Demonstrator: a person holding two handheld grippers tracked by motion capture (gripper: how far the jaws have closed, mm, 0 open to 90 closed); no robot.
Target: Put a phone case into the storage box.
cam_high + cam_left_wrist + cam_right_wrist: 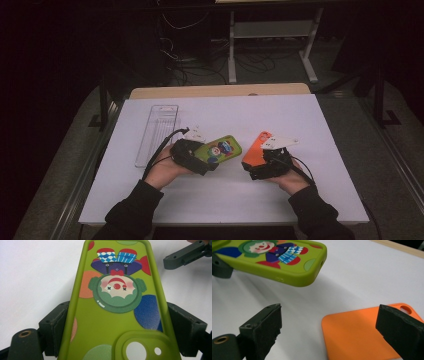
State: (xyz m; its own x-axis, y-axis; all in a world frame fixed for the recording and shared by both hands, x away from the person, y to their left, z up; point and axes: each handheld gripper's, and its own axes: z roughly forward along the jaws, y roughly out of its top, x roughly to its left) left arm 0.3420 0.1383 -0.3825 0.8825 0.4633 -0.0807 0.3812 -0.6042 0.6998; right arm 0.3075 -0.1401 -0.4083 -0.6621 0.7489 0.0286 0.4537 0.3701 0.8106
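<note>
Far left on the white table (300, 120) there's a clear plastic tray (157, 131), and it looks empty to me, though it's see-through and dim back there, so don't quote me. Next over, the left gripper (206, 159) is clamped on the green clown phone case (117, 300), jaws squeezing its two long edges, holding it up off the table. So that one's picked up but not put anywhere yet. Then the right gripper (329, 327) has its jaws spread wide, nothing in them, hanging over the orange phone case (359, 332), which lies flat on the table, not grabbed yet.
</note>
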